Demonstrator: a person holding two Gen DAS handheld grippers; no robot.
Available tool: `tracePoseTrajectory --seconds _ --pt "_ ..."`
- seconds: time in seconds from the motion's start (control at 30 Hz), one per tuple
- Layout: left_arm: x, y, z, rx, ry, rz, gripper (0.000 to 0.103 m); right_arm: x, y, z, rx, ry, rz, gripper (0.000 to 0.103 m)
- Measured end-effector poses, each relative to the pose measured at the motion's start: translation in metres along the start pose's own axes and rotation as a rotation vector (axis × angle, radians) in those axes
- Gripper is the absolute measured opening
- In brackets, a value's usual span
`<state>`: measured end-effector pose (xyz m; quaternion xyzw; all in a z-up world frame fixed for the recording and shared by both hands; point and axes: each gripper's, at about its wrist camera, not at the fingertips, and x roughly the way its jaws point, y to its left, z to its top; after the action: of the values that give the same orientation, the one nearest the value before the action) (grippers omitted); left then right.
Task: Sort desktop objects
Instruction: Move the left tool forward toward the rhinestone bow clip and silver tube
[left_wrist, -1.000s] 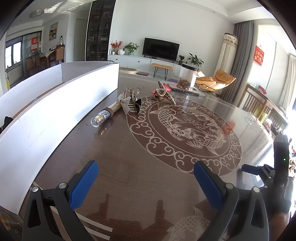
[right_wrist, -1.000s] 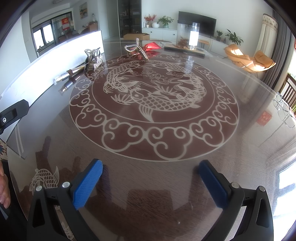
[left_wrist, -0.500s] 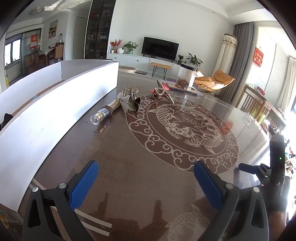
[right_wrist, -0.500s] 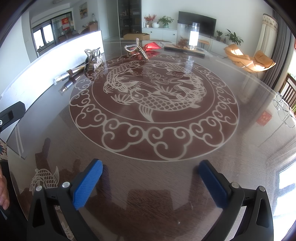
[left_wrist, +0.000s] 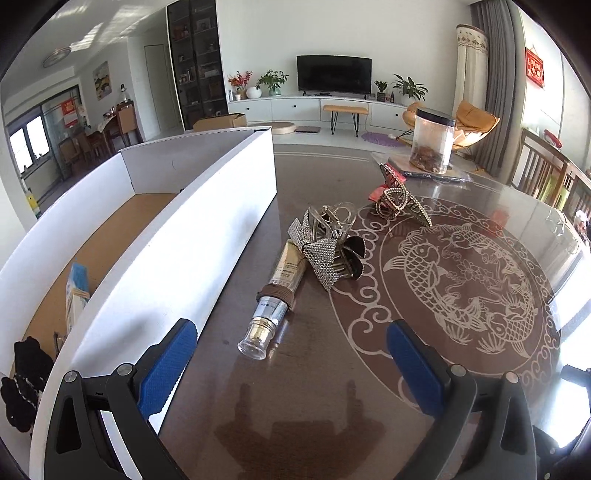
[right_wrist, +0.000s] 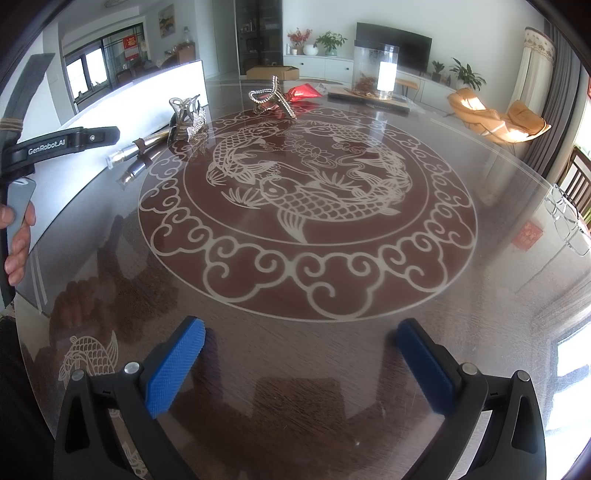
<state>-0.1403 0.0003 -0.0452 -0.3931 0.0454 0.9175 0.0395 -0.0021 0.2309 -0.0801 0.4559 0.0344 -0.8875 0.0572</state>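
Your left gripper hangs over the tabletop with its blue fingers spread wide and nothing between them. Just ahead lies a cosmetic tube, clear cap toward you, close beside the white box on your left (a black item and a blue-and-white packet already sit inside it). Touching the tube's far end is a rhinestone bow hair clip; farther back, a gold claw clip sits by a red packet, and beyond them a clear jar. Your right gripper is likewise wide open and empty, above the carp pattern's near rim, well apart from those objects.
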Motion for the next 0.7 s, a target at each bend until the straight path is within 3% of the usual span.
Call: tracePoseTrajectory --seconds 0.33,0.7 --pt "0.036 -0.019 0.014 0.053 0.035 -0.036 0.103 0.000 0.000 0.000 0.000 0.000 0.000 0.103" --pt "0.056 -0.007 0.016 0.013 0.094 -0.082 0.103 0.000 0.000 0.000 0.000 0.000 0.000 0.103"
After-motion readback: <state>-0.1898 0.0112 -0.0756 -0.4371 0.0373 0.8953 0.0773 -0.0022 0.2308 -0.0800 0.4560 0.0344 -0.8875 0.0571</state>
